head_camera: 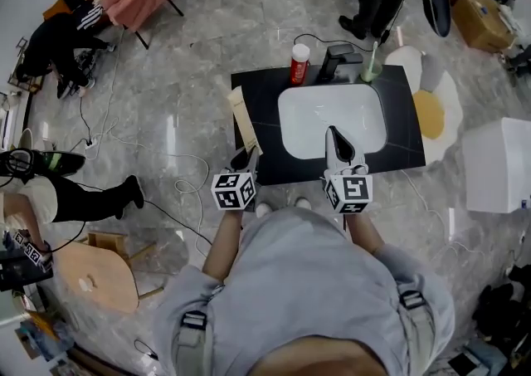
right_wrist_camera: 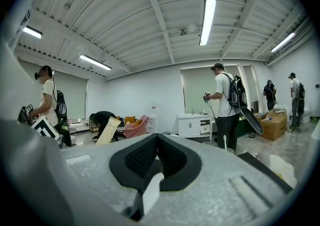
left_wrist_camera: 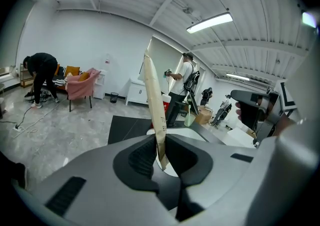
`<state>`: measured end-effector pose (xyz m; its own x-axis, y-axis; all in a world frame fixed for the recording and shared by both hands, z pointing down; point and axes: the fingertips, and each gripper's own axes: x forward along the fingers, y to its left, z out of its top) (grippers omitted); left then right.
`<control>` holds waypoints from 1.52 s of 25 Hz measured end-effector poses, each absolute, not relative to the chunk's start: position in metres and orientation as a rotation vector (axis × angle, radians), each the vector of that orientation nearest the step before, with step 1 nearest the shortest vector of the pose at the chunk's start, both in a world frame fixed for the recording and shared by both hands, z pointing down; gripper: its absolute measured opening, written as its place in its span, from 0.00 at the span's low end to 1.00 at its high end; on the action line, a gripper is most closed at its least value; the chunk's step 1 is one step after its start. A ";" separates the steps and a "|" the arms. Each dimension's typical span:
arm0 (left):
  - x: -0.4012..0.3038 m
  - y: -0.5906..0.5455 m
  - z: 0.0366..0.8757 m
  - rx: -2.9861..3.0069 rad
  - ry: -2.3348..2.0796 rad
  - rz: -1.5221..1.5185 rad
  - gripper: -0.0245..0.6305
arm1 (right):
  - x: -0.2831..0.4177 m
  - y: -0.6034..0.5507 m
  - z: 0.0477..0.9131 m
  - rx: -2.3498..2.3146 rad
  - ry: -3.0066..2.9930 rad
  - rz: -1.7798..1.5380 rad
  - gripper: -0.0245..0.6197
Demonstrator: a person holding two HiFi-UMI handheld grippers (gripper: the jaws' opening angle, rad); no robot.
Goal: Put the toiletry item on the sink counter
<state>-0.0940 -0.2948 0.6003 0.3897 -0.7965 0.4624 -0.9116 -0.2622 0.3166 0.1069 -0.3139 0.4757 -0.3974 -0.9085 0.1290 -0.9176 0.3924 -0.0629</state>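
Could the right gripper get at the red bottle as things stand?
Probably yes: the right gripper is empty over the basin, nothing stands between it and the red bottle, but its shut jaws must open first.

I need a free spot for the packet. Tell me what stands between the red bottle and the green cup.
The faucet stands between the red bottle and the green cup, along the back edge of the counter. The head view shows it.

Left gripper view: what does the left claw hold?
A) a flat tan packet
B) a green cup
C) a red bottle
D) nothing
A: the left claw is shut on the tan packet, which stands upright between its pads.
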 end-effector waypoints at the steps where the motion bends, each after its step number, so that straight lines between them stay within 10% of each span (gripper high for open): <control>1: -0.094 -0.295 0.604 2.115 -1.448 0.292 0.12 | 0.107 -0.314 0.476 1.683 -2.556 0.190 0.05; 38: -0.091 -0.303 0.714 1.954 -1.185 0.490 0.12 | 0.104 -0.313 0.482 1.738 -2.488 0.205 0.05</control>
